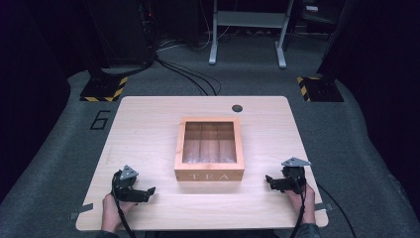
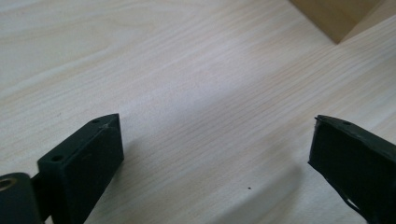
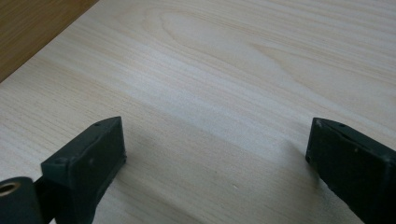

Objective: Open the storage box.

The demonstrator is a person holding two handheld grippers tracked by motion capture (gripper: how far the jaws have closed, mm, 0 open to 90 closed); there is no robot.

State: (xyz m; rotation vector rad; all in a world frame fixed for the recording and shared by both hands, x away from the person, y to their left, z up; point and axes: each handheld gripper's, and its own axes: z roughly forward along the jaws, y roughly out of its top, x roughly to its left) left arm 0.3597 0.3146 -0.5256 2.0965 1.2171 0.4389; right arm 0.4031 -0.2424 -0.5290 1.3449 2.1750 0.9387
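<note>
A wooden box [image 1: 209, 175] with TEA printed on its front stands in the middle of the light wooden table [image 1: 148, 129]. Its top shows several compartments inside. My left gripper [image 1: 147, 192] rests low over the table to the box's front left, pointing right toward it. In the left gripper view the left gripper [image 2: 217, 121] is open with only bare tabletop between the jaws, and a box corner [image 2: 336, 18] shows at the upper right. My right gripper [image 1: 270, 180] sits at the box's front right, pointing left. The right gripper [image 3: 217, 122] is open over bare wood, with the box side [image 3: 28, 32] at the upper left.
A dark round grommet [image 1: 237, 108] sits near the table's far edge. On the floor beyond stand two black stand bases with hazard tape [image 1: 104, 89] [image 1: 319, 89], cables [image 1: 193, 74] and a grey frame [image 1: 247, 29]. Both hands rest near the table's front edge.
</note>
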